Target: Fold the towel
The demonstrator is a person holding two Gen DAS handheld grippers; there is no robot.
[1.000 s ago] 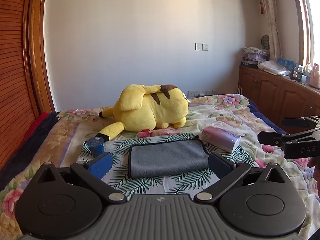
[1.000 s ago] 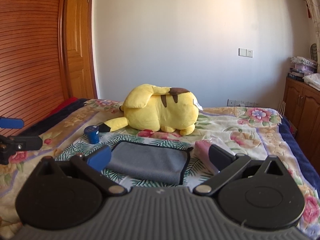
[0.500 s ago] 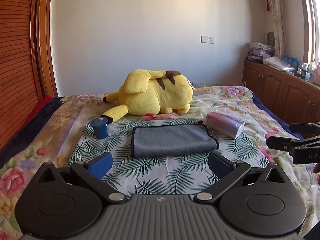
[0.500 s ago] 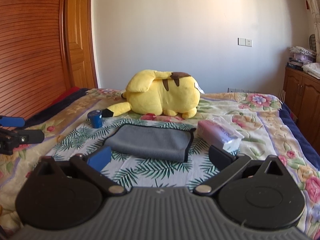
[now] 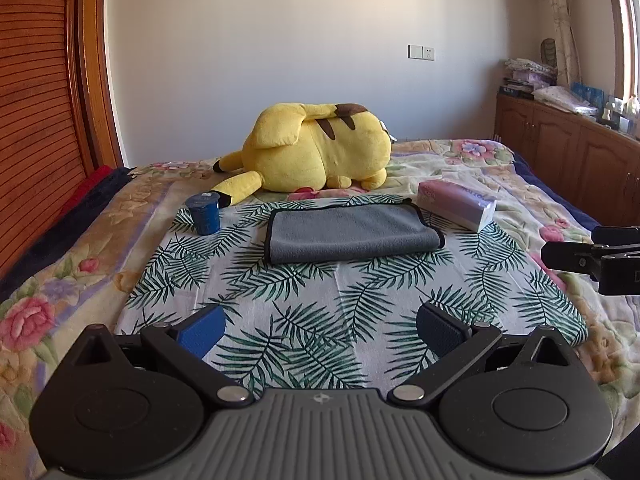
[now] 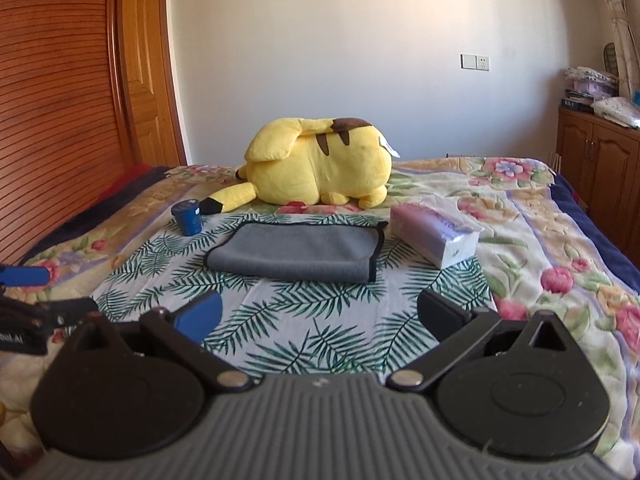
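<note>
Now, with both the left gripper and right gripper spread empty, we should approach the grey towel (already doubled, apparently) squarely at its near corners.

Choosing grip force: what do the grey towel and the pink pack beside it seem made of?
Grey towel: soft matte fabric, probably microfibre, with black stitched edging; it lies limp and folded. Pink pack: glossy thin plastic wrap, likely around tissues; its end shows white.

Grey towel lies folded flat on cloth.
</note>
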